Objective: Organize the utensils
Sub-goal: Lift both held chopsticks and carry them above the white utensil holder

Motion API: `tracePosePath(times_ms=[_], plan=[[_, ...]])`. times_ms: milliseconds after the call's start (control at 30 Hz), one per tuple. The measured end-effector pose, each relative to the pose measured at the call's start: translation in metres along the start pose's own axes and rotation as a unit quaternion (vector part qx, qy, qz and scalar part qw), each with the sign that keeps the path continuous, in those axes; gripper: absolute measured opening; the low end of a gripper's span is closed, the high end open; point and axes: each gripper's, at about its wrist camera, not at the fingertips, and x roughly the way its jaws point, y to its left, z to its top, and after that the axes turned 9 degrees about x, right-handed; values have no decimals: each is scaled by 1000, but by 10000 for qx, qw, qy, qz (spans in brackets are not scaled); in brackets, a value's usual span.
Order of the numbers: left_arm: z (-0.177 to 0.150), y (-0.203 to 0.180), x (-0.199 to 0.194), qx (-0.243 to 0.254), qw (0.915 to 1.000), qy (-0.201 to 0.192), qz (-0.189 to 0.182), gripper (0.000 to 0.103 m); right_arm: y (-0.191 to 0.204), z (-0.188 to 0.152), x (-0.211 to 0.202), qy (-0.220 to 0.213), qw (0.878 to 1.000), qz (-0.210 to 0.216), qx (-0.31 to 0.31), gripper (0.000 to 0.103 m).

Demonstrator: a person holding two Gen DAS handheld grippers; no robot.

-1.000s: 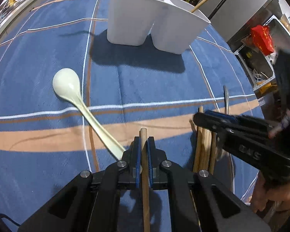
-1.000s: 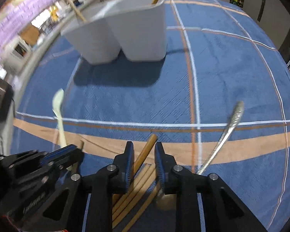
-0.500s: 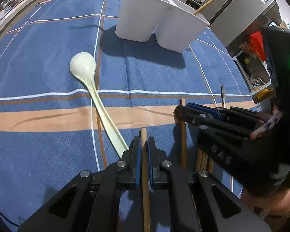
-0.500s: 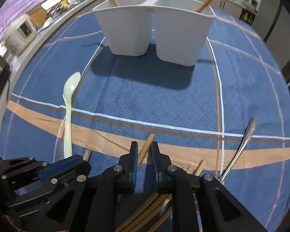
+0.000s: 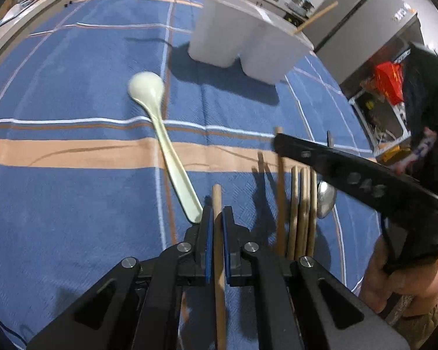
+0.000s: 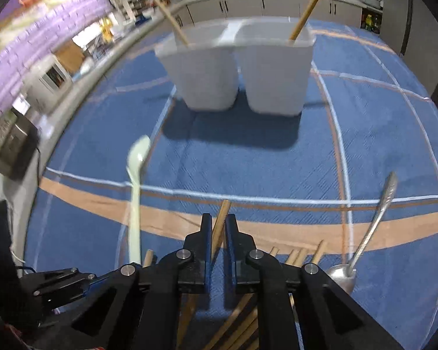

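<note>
Both fingers pinch slim round wooden chopsticks point(image 5: 218, 233), the right pair seemingly closing.

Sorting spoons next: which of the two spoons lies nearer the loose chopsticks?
The metal spoon: its bowl lies right beside the chopsticks. The pale plastic spoon lies apart, left of them.
</note>
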Motion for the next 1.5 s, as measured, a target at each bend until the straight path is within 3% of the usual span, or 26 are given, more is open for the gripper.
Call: tracePosePath(times_ms=[333, 767, 1167, 1500], plan=[[-4, -2, -61, -212, 9956, -906, 114, 6, 6, -13, -66, -902, 9946, 504, 45, 8], [-11, -45, -134, 348, 9823, -1820, 283, 6, 11, -35, -144, -1790, 9806, 784, -177, 7], [-15, -77, -166, 766, 9711, -2226, 389, 5, 16, -49, -183, -2315, 9682, 837, -438, 7], [-4, -84, -179, 838, 9644, -2458, 502, 5, 9, -46, -209, -2646, 9590, 903, -471, 7]])
